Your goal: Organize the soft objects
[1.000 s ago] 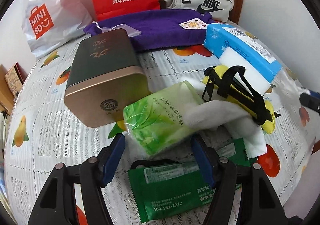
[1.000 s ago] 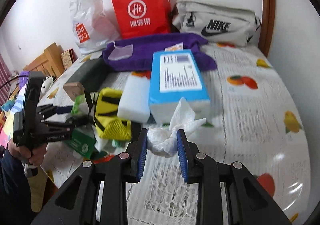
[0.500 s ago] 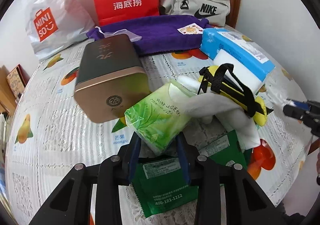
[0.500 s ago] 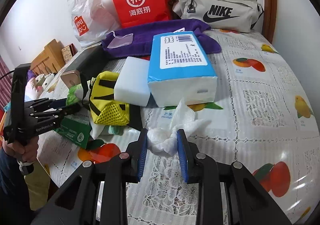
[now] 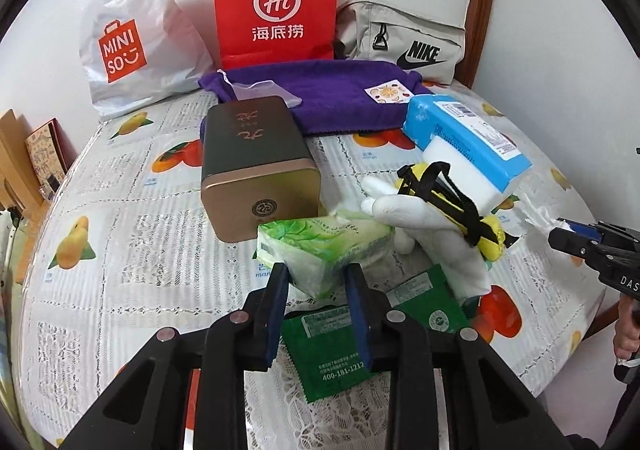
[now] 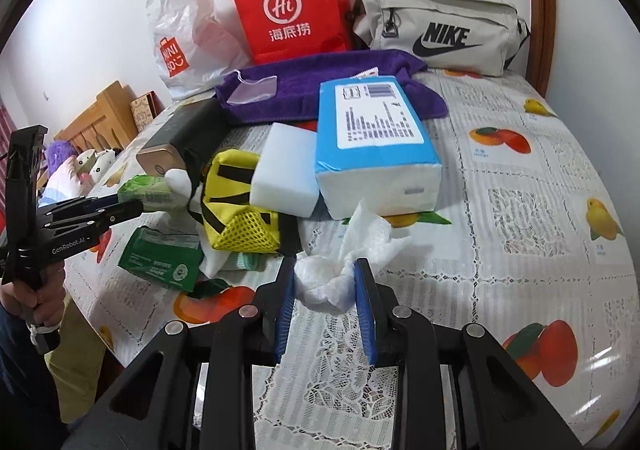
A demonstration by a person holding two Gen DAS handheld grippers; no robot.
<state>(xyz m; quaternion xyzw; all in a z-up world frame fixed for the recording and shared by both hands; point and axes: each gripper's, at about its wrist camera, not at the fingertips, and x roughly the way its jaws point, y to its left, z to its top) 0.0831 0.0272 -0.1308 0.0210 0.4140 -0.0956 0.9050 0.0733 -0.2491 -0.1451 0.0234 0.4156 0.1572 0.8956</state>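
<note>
My left gripper [image 5: 316,282] is shut on a light green tissue pack [image 5: 324,246] and holds it lifted above a dark green wet-wipe packet [image 5: 340,346]; the pack also shows in the right wrist view [image 6: 148,190]. My right gripper [image 6: 325,286] is shut on a crumpled white tissue [image 6: 332,278] just above the tablecloth. A white glove [image 5: 432,234], a yellow mesh pouch [image 6: 236,210], a white sponge block [image 6: 288,178] and a blue tissue pack [image 6: 376,150] lie in a pile mid-table.
A bronze tin box [image 5: 256,166] lies left of the pile. A purple towel [image 5: 340,94], a red paper bag [image 5: 276,2], a white Miniso bag [image 5: 128,30] and a grey Nike bag [image 6: 440,30] stand at the back. The table edge [image 5: 580,314] is near right.
My left gripper closed on the green tissue pack and lifted it back toward me. My right gripper drew back from the blue pack, still holding the crumpled tissue.
</note>
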